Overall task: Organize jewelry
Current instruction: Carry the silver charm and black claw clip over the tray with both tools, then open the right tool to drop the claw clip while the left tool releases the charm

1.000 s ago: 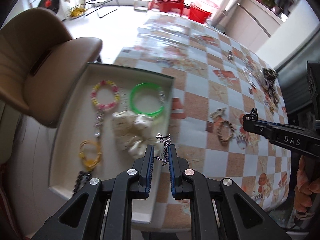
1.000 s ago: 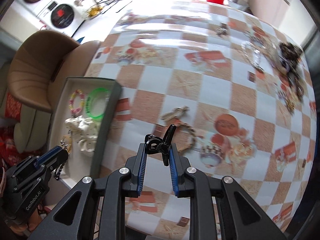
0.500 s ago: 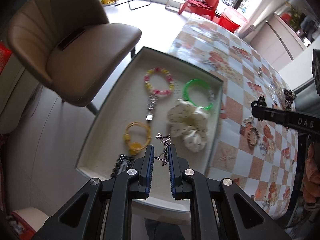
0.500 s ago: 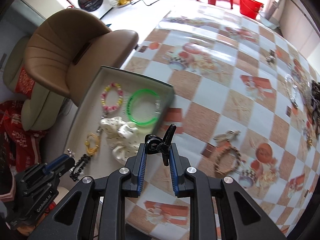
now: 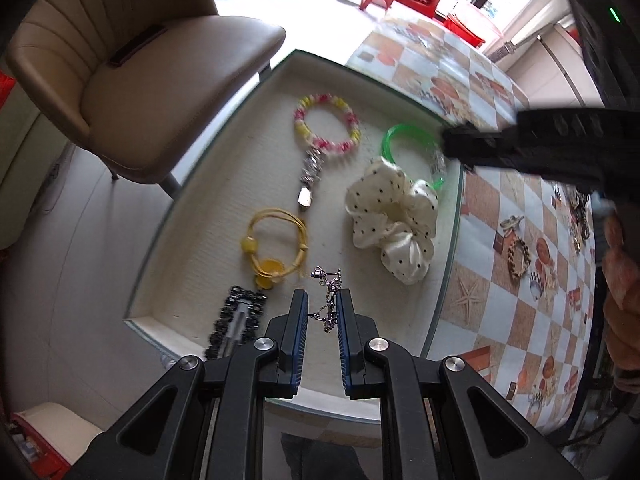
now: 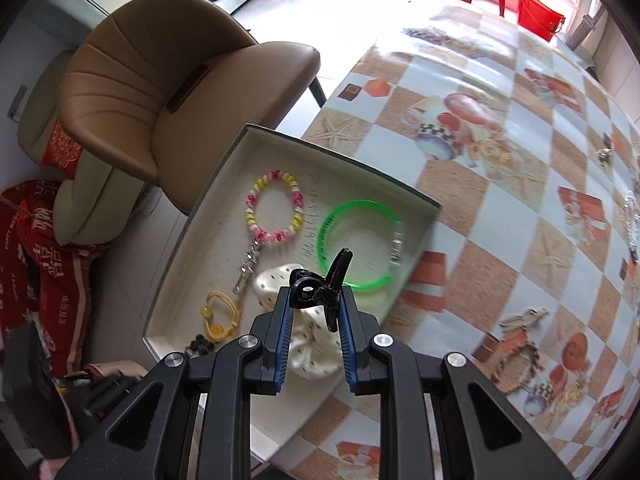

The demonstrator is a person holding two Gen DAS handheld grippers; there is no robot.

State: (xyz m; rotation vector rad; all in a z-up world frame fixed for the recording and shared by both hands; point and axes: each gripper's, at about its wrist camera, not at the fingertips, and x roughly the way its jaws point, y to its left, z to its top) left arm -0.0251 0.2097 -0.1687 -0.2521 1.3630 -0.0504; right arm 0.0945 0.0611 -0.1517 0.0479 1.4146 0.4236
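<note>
While both tools hang over the cream tray [image 5: 208,208] at the table's left edge, the left gripper [image 5: 322,312] pinches a silver chain [image 5: 329,296] above the tray's near end, and the right gripper [image 6: 316,300] clamps a black hair clip [image 6: 320,286] over the polka-dot scrunchie [image 5: 394,216], near the green bangle [image 6: 356,240].

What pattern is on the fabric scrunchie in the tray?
The cream satin scrunchie has small black polka dots, clearest in the left wrist view.
</note>
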